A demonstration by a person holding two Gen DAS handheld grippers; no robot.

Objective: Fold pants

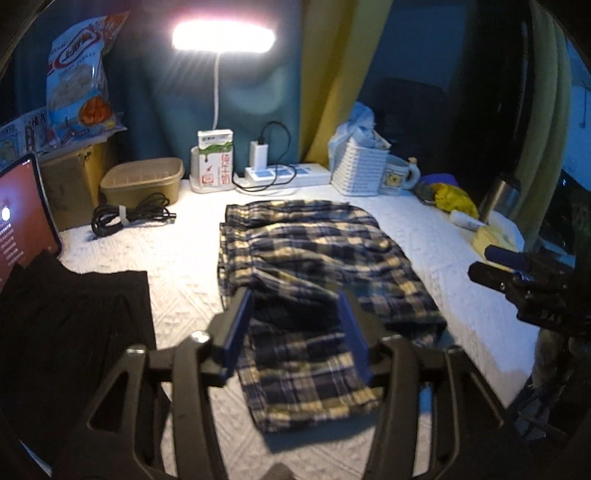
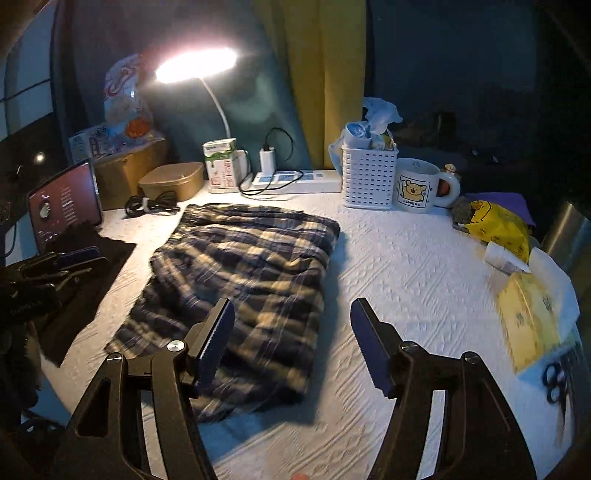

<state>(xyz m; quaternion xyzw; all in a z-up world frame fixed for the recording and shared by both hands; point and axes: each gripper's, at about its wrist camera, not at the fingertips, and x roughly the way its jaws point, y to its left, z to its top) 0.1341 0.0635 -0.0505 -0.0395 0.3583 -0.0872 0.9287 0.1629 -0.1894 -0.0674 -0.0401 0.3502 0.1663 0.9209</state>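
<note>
The left gripper (image 1: 295, 325) hangs above the near half of the pants (image 1: 314, 280), its jaws apart with nothing between them; only the plaid cloth lies below. The right gripper (image 2: 291, 339) is likewise spread wide and empty, its left finger over the pants' right edge and its right finger over bare cover (image 2: 406, 266). Neither touches the cloth as far as the views show.

The pants (image 2: 240, 280) lie folded into a rough rectangle in the middle of the white textured cover, the near end overlapping in layers, with some wrinkles across the top. In the left wrist view the right gripper (image 1: 517, 269) shows at the right edge, well clear of the pants; in the right wrist view the left gripper (image 2: 70, 262) shows at the left edge, over a black garment (image 2: 85, 280).

That black garment (image 1: 74, 314) lies flat to the left of the pants, apart from them. Behind it a tablet (image 2: 62, 206) stands lit. Farther back sit a coiled cable (image 1: 129, 218), a tan tub (image 1: 144, 181), a milk carton (image 1: 216, 158) and a power strip (image 1: 288, 173) with a charger plugged in. A lamp (image 1: 223, 35) glares above them. To the right stand a white basket (image 2: 369, 177) and a mug (image 2: 421, 184), then a yellow bag (image 2: 498, 225), a yellow box (image 2: 528, 314) and scissors (image 2: 554, 380) near the right edge.
</note>
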